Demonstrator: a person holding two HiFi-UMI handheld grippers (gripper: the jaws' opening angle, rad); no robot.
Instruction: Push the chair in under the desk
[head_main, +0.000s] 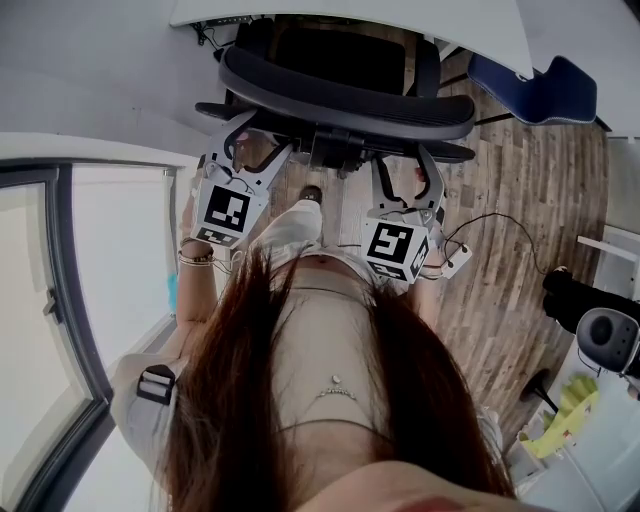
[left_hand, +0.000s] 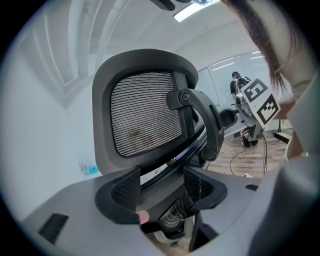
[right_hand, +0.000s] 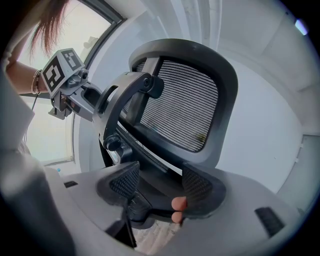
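The office chair (head_main: 340, 95) stands at the far side with its seat already partly beneath the white desk (head_main: 400, 20) and its back toward the person. Both tools meet the rear of the backrest. The left gripper (head_main: 250, 140) and right gripper (head_main: 405, 175) each have their jaws spread wide, with a dark bar of the chair's back frame lying between the pads, below the mesh headrest (left_hand: 145, 117). Neither looks clamped on it.

To do this well, I judge both sides should push evenly and low, straight away from the person, so the chair rolls without swivelling.

A blue chair (head_main: 545, 90) sits far right, and a cable (head_main: 490, 225) trails across the wood floor (head_main: 520, 180) on the right. Both look clear of the path. What lies under the desk is hidden.
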